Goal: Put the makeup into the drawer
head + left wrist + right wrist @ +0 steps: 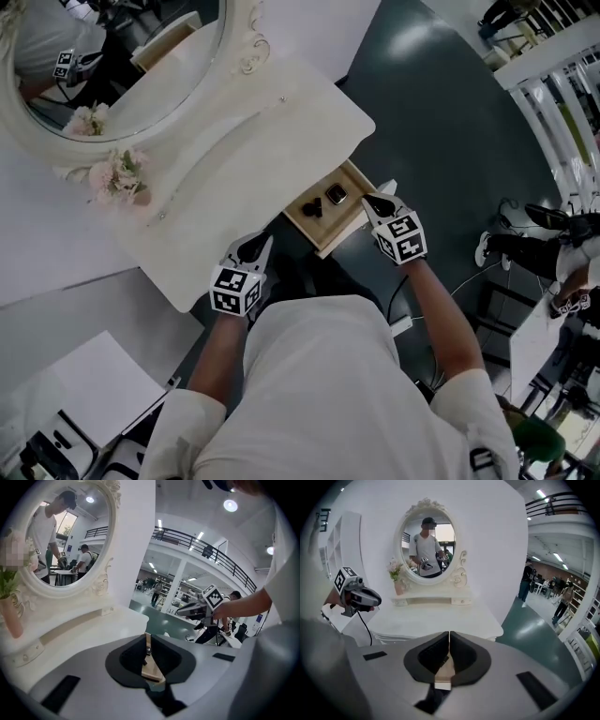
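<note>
A small wooden drawer (302,228) stands pulled out from the front of the white dressing table (262,141). Two dark makeup items lie in it: a square one (336,195) and a smaller black one (312,208). My right gripper (375,202) hovers just right of the drawer, jaws shut and empty, and in its own view (449,635) the tips meet over a strip of the drawer (445,670). My left gripper (255,247) is at the drawer's near left, also shut with nothing held (148,637). Each gripper shows in the other's view: the right one (187,610) and the left one (370,600).
An oval mirror (141,94) and a vase of pink flowers (120,176) stand at the back of the table. Dark green floor lies to the right, with a cable (469,281) and a seated person's legs (525,246). White railings (553,56) are at upper right.
</note>
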`<state>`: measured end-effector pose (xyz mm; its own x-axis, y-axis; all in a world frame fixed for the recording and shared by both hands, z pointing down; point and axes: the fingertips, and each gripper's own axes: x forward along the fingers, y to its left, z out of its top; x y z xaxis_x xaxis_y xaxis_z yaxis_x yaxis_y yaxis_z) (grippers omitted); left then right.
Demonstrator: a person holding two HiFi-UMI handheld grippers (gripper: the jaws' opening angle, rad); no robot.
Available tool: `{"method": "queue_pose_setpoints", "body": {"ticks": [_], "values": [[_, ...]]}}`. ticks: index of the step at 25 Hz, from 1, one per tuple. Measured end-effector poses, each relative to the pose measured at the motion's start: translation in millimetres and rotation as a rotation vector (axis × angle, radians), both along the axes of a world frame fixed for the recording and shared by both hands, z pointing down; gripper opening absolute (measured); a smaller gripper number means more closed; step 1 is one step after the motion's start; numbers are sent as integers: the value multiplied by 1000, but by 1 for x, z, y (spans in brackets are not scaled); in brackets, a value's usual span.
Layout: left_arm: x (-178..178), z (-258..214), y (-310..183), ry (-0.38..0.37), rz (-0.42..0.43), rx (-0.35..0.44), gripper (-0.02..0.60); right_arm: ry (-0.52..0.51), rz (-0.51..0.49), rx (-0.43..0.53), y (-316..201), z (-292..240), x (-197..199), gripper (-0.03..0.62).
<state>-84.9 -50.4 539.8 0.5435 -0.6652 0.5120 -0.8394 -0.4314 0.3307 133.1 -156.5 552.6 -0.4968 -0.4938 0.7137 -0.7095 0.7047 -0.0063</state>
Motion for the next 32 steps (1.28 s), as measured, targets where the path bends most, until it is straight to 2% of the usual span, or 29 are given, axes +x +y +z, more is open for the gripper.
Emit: {"method": "queue_pose_setpoints", "body": {"ticks": [6, 14, 23, 32], "values": [[11, -30, -19, -8, 34, 64, 40, -65, 87, 87, 5, -48, 34, 32], [24, -63, -38, -22, -17, 132, 40, -159, 168, 172, 4, -92, 87, 32], [38, -106, -49, -22, -89, 215, 40, -241, 197, 274, -1, -137, 132, 32], [48, -131, -63, -47, -106, 268, 40, -276, 182, 321, -5, -155, 153, 29]]}}
